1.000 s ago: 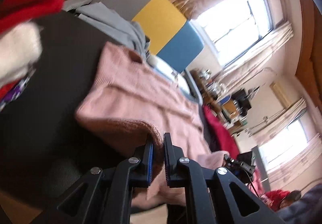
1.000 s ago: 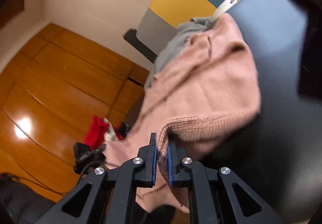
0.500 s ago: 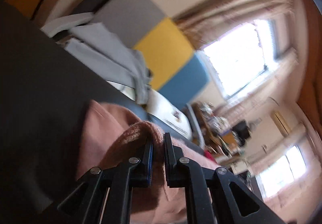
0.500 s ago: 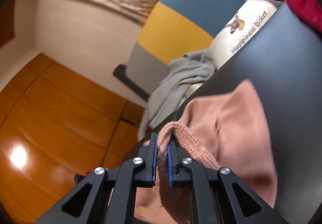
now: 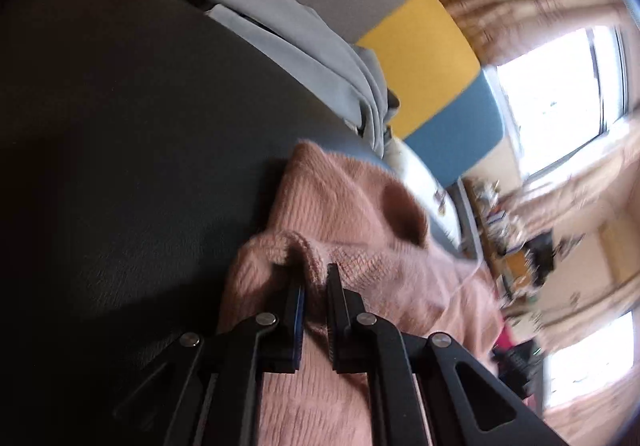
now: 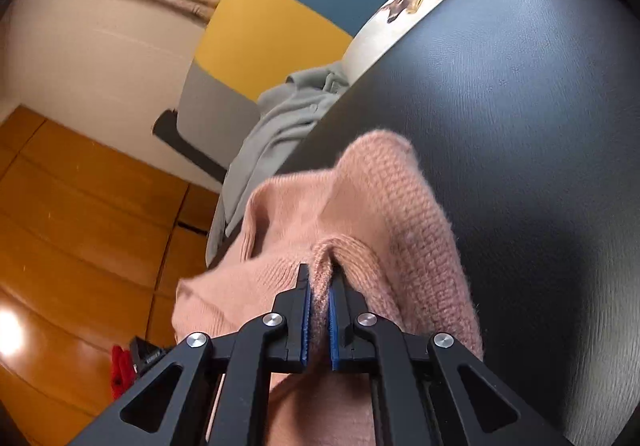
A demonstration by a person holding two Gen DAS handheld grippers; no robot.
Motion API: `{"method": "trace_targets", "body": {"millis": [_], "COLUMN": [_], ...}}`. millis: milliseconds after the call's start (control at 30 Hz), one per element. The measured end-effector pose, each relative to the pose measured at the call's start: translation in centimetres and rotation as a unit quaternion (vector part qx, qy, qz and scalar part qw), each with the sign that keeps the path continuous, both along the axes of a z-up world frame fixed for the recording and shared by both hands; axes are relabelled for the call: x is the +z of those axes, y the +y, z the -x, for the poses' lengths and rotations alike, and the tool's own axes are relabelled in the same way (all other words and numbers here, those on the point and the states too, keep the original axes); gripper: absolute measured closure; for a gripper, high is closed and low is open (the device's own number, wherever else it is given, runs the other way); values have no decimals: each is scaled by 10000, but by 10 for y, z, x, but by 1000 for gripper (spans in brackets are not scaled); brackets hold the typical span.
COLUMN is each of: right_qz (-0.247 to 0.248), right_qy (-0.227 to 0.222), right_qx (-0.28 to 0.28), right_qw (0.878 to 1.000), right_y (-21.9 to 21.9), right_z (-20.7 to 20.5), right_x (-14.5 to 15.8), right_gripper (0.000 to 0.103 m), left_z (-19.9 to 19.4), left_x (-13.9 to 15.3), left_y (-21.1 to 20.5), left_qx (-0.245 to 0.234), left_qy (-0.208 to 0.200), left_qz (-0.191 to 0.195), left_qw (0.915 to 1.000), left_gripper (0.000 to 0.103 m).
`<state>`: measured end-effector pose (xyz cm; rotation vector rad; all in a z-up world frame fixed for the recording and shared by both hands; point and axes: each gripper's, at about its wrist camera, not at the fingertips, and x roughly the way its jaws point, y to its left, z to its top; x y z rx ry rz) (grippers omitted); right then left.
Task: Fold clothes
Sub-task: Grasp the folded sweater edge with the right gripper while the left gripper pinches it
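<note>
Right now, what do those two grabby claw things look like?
Both look alike. The left gripper and the right gripper each have two flat black plastic fingers lined with blue ridged pads. Behind the fingers, black linkage bars with triangle-shaped holes join at shiny silver round pins. No cables or writing show.

One pink sweater (image 6: 360,213); one grey garment (image 5: 304,45) (crumpled); two grippers.

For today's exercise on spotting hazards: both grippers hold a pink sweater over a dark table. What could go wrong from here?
1. The left gripper and right gripper each pinch only a thin ridge of the pink sweater; the loose knit could slip out.
2. The sweater lies bunched at the edge of the dark table, so part could slide off.
3. A grey garment is draped just past that edge and might get caught up in the fold.
</note>
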<state>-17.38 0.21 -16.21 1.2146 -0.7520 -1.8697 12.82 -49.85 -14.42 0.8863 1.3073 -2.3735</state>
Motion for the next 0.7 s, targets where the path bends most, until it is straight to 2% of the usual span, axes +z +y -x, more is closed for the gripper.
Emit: {"method": "trace_targets", "body": {"millis": [300, 400, 433, 467, 567, 633, 700], "right_qz": [-191, 213, 387, 500, 503, 504, 537], "right_qy": [-88, -182, -209, -201, -38, -29, -33], "right_qx": [183, 155, 135, 136, 317, 465, 658], "right_qw": [9996, 9995, 9989, 9985, 9982, 9976, 9964], "right_y": [38, 48, 51, 51, 42, 39, 37], "right_z": [-60, -70, -72, -75, -89, -97, -106], "right_x": [2, 10, 13, 18, 36, 41, 43], "right_gripper": [97, 71, 52, 40, 38, 36, 30], "left_z": [-65, -78, -82, -86, -95, -99, -98], "left_x": [4, 14, 19, 25, 42, 47, 46], "left_y": [49, 54, 54, 53, 55, 61, 67], "left_qx": [-239, -260, -209, -127, -80, -233, -400], "left_qy": [-140, 27, 95, 178, 375, 385, 345], "left_qz": [-138, -346, -382, -386, -254, -191, -216], "left_qw": [9995, 9991, 9990, 9990, 9989, 9988, 9984], "left_gripper": [95, 90, 87, 84, 82, 81, 79]}}
